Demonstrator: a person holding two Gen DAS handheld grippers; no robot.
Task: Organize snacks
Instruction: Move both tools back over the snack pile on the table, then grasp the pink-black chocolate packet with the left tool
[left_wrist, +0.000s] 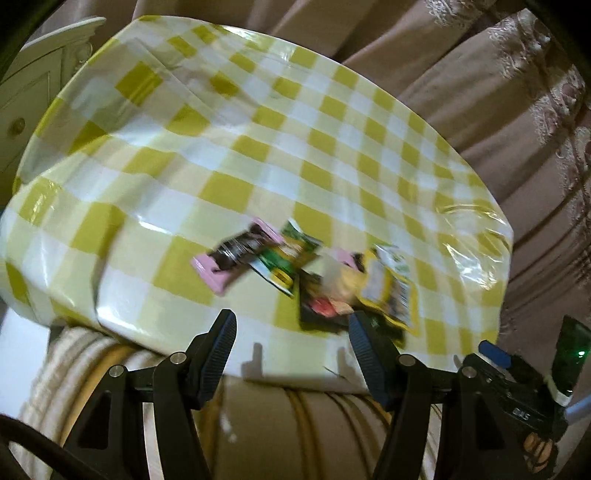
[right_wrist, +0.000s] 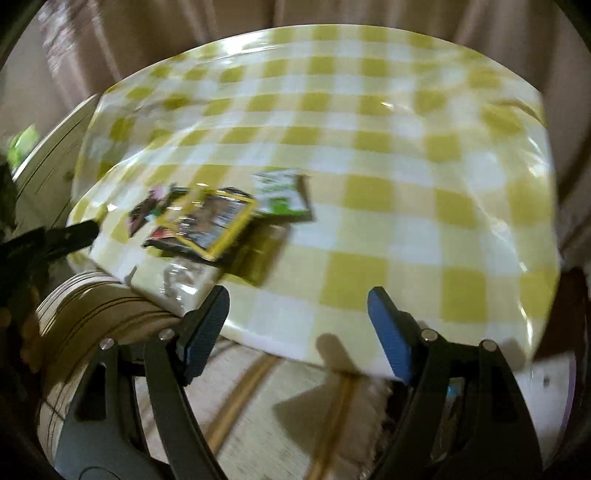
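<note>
While both hand-held grippers (left_wrist: 291, 325) (right_wrist: 297, 299) gape empty, only left view shows white cabinet (left_wrist: 33, 85); snack packets (left_wrist: 295, 269) blurred.

blur: snack packets (left_wrist: 295, 273) smeared by motion, print unreadable, count unclear | overlap: yellow-edged packet (right_wrist: 214, 221) covers parts of those beneath | cut off: cabinet (left_wrist: 33, 92) by left edge | tabletop (right_wrist: 406, 184) near edge blurred

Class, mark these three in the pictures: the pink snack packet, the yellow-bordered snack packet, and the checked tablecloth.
pink snack packet (left_wrist: 216, 275): left wrist view, its near pink end.
yellow-bordered snack packet (right_wrist: 212, 221): right wrist view, middle of its dark face.
checked tablecloth (right_wrist: 406, 155): right wrist view, a bare patch beyond the snacks.
</note>
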